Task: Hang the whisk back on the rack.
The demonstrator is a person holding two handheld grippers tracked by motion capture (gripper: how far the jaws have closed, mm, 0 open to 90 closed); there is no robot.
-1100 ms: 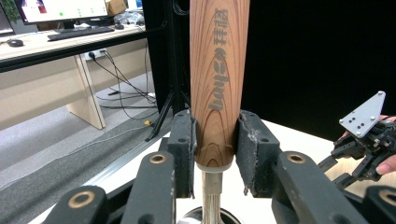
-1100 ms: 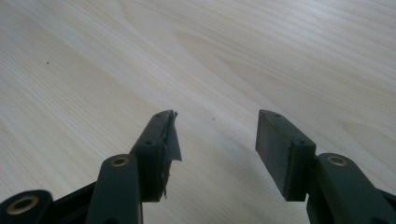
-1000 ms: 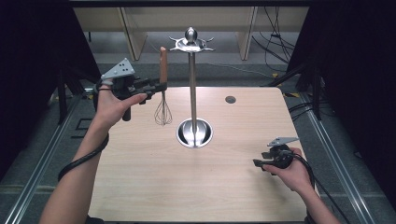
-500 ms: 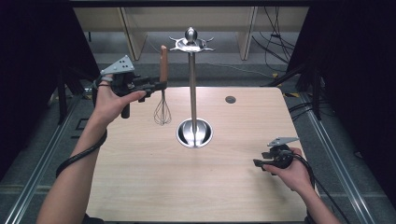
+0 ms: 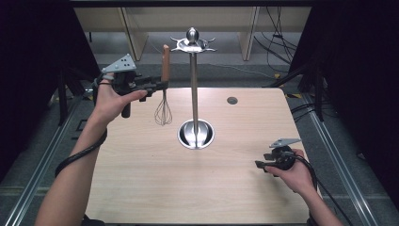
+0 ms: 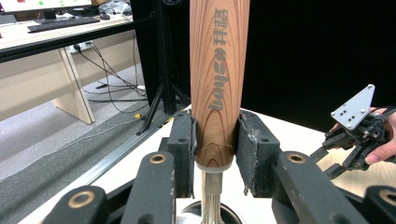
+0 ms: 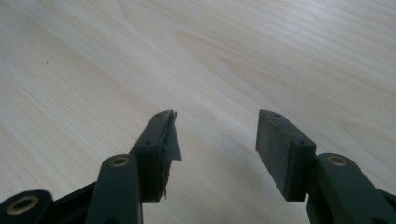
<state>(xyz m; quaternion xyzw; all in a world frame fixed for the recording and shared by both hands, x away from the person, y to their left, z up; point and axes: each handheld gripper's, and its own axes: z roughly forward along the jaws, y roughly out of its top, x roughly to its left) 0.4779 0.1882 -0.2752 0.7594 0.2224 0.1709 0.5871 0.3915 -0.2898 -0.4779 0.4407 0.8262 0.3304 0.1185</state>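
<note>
Dark curtains (image 5: 28, 70), grey floor (image 5: 42, 136), cables (image 5: 277, 47)

Wooden-handled wire whisk (image 5: 164, 89), upright, wires down, above table

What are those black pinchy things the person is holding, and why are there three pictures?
They are grippers: hand tools with two black jaws that squeeze, one in each hand. One picture comes from a camera high above the wooden table. The other two come from small cameras riding on the grippers, looking along their jaws. The left gripper is squeezing the wooden handle of a whisk, holding it upright above the table with its wire end hanging down. The right gripper sits low near the table's corner, jaws apart and holding nothing. In the middle stands a shiny metal stand with a round base and little hooks at the top, probably for hanging kitchen tools.
</note>
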